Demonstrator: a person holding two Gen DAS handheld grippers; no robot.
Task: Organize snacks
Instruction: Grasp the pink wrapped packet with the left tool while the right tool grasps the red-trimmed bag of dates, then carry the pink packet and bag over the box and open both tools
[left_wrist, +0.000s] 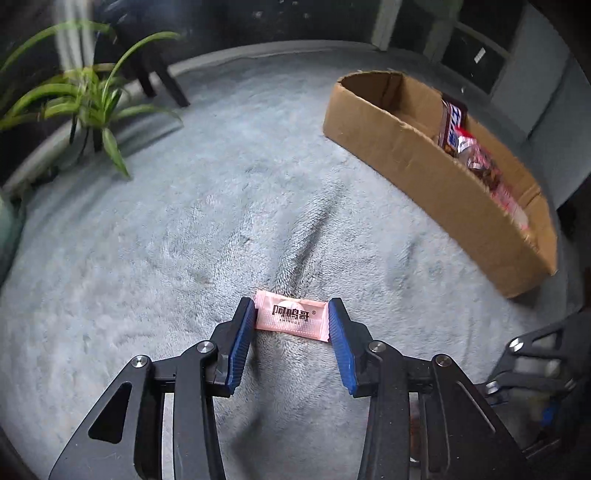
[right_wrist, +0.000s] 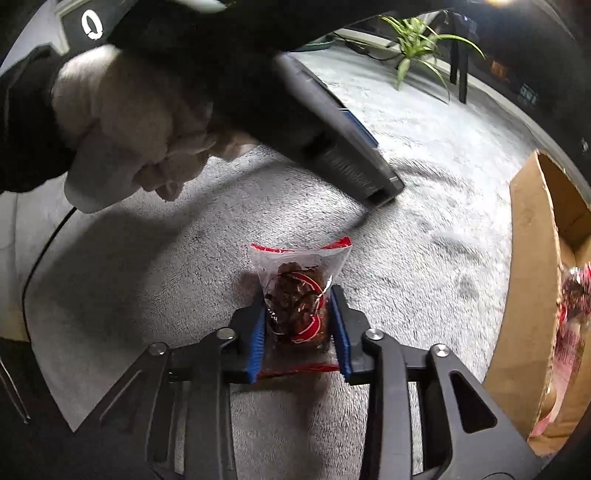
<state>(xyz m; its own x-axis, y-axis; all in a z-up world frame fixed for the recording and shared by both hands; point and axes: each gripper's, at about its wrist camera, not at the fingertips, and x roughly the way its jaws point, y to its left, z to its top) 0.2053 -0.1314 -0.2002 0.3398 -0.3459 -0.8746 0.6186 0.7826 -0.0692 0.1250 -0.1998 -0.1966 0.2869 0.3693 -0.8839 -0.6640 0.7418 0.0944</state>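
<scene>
In the left wrist view, my left gripper (left_wrist: 291, 314) is shut on a small pink snack packet (left_wrist: 291, 315) with black lettering, held crosswise between the blue pads just above the grey fleece cloth (left_wrist: 184, 240). An open cardboard box (left_wrist: 424, 166) with several snacks inside stands to the right. In the right wrist view, my right gripper (right_wrist: 297, 314) is shut on a clear red-trimmed bag of dark brown snack (right_wrist: 297, 299). The cardboard box (right_wrist: 532, 277) is at the right edge, with red wrapped snacks inside. The right gripper's body also shows in the left wrist view (left_wrist: 535, 373).
A green potted plant (left_wrist: 85, 99) stands at the far left of the cloth, near dark chair legs (left_wrist: 162, 81). In the right wrist view the gloved hand (right_wrist: 129, 122) holding the left gripper fills the upper left.
</scene>
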